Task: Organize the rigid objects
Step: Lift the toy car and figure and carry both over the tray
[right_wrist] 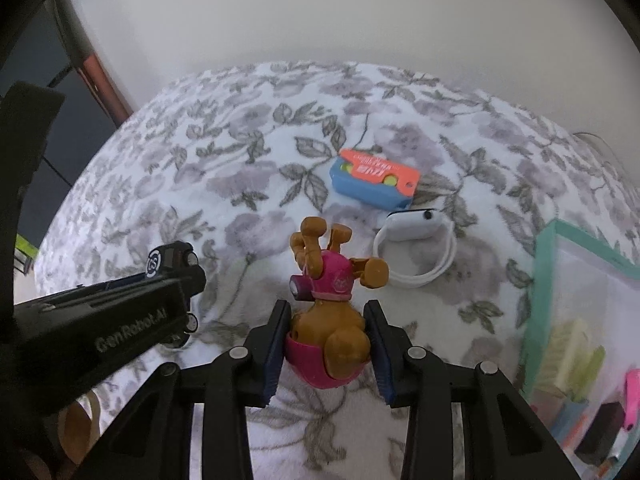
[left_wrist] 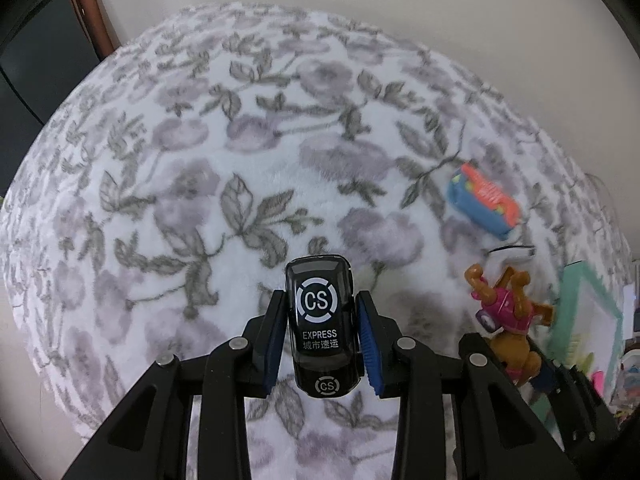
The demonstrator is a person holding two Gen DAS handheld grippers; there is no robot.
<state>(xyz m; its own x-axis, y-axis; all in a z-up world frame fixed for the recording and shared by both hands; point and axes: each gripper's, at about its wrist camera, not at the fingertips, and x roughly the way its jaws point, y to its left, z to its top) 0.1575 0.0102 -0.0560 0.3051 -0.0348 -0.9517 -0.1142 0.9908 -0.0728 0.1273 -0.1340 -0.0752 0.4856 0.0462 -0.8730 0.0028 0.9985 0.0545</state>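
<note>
Blanket, white fleece with grey-lilac flower print (right_wrist: 240, 184), fills both views. Teal-rimmed clear plastic bin (right_wrist: 544, 276) sits at the right edge of the right wrist view, small items inside, blurred. White coiled cable with plug (right_wrist: 416, 240) lies right of centre, just below the blue-and-orange flat box (right_wrist: 374, 180). Left hand-held gripper (left_wrist: 322, 338) is clenched on a black toy van marked "CS EXPRESS" (left_wrist: 320, 320), lower centre of the left wrist view, raised off the blanket. Right hand-held gripper (right_wrist: 326, 350) grasps a brown toy dog in pink vest (right_wrist: 328, 312) by its lower body, pads against both sides, lower centre.
</note>
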